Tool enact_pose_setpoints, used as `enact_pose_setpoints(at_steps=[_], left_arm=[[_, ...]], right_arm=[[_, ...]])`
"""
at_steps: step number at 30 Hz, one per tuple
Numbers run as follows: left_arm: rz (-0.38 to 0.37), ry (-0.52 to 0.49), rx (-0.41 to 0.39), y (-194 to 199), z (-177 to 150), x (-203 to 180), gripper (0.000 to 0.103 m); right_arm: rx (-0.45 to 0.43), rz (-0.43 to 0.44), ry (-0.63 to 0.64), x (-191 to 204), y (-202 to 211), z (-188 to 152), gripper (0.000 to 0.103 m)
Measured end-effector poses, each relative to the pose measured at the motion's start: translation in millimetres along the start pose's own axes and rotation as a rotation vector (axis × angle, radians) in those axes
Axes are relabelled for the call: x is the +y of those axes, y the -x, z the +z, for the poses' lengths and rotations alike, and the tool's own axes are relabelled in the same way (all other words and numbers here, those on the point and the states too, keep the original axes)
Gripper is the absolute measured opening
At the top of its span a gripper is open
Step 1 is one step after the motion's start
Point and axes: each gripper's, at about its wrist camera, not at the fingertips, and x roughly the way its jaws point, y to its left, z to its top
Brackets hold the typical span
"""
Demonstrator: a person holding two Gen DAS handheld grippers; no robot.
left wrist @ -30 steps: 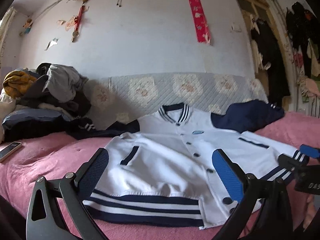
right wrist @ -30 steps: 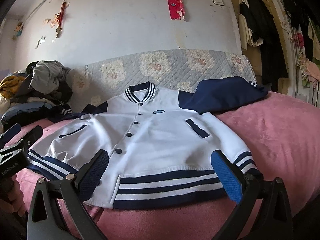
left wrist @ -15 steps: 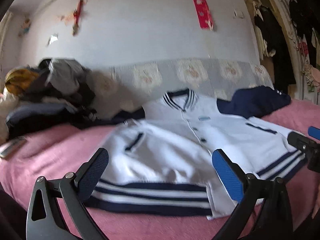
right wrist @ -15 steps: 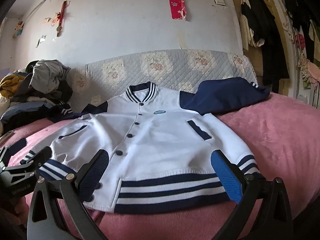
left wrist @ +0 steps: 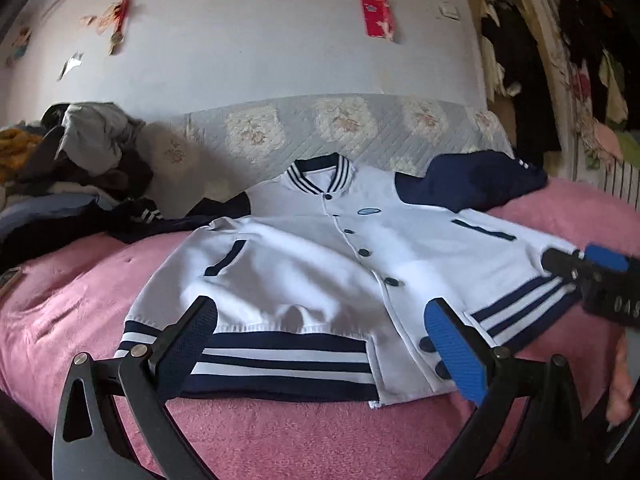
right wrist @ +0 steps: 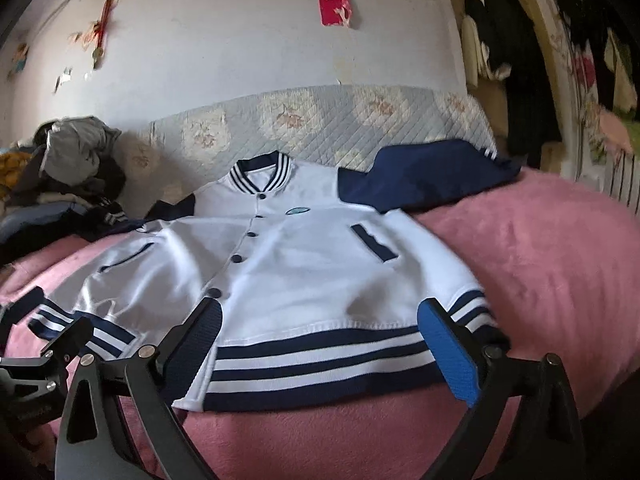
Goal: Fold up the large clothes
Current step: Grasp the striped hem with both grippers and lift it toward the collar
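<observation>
A white varsity jacket (left wrist: 320, 264) with navy sleeves and a navy-striped hem lies front up, buttoned, on a pink blanket (left wrist: 280, 432). It also shows in the right wrist view (right wrist: 320, 280). Its right navy sleeve (right wrist: 424, 176) is spread toward the back right. My left gripper (left wrist: 320, 344) is open and empty, just above the hem's left half. My right gripper (right wrist: 320, 344) is open and empty, just above the hem's right half. The right gripper shows in the left wrist view (left wrist: 592, 276), and the left gripper in the right wrist view (right wrist: 52, 344).
A pile of clothes (left wrist: 72, 168) sits at the back left. A quilted floral cover (left wrist: 340, 128) runs along the wall behind the jacket. Dark clothes (left wrist: 532, 72) hang at the far right. A phone (left wrist: 10, 278) lies at the left blanket edge.
Both grippers have moved closer to the jacket's hem, the left one sliding rightward. Both stay open and empty. The jacket has not moved.
</observation>
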Motion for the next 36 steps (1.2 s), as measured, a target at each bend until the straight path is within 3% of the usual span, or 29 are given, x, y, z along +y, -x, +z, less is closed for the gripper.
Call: enact_pose_setpoints(at_steps=[1, 3, 6, 11, 16, 18, 21, 28, 30, 31, 33, 35, 36], left_arm=[[0.000, 0.008, 0.019, -2, 0, 1, 0.099], [0.071, 0.042, 0.071, -6, -6, 5, 0.091], [0.151, 0.130, 0.124, -9, -22, 16, 0.090], [0.088, 0.242, 0.210, -18, -33, 29, 0.086], [0.070, 0.335, 0.248, -12, -44, 28, 0.086], [0.023, 0.370, 0.275, -10, -42, 29, 0.085], [0.035, 0.423, 0.315, -11, -41, 37, 0.070], [-0.027, 0.438, 0.277, -35, -37, 50, 0.071], [-0.009, 0.443, 0.260, -40, -34, 52, 0.072], [-0.001, 0.433, 0.252, -42, -34, 51, 0.072], [0.015, 0.350, 0.249, -41, -36, 44, 0.071], [0.050, 0.326, 0.230, -36, -36, 46, 0.060], [0.062, 0.356, 0.228, -36, -34, 51, 0.049]], right_arm=[[0.003, 0.001, 0.002, 0, 0, -1, 0.099], [0.015, -0.009, 0.012, 2, -1, -4, 0.099], [0.055, -0.081, 0.033, 6, -9, -9, 0.099], [0.094, 0.022, -0.054, -2, -10, -15, 0.099], [0.142, 0.017, -0.082, -4, -13, -27, 0.098], [0.167, 0.012, -0.129, -10, -12, -35, 0.095], [0.147, -0.030, -0.127, -15, -7, -40, 0.095], [0.186, 0.089, -0.235, -29, -26, -30, 0.095], [0.194, 0.054, -0.250, -31, -32, -29, 0.085], [0.199, -0.015, -0.224, -28, -36, -28, 0.067], [0.202, -0.071, -0.164, -22, -43, -26, 0.059], [0.204, -0.060, -0.204, -28, -44, -22, 0.049], [0.213, -0.037, -0.254, -36, -43, -19, 0.042]])
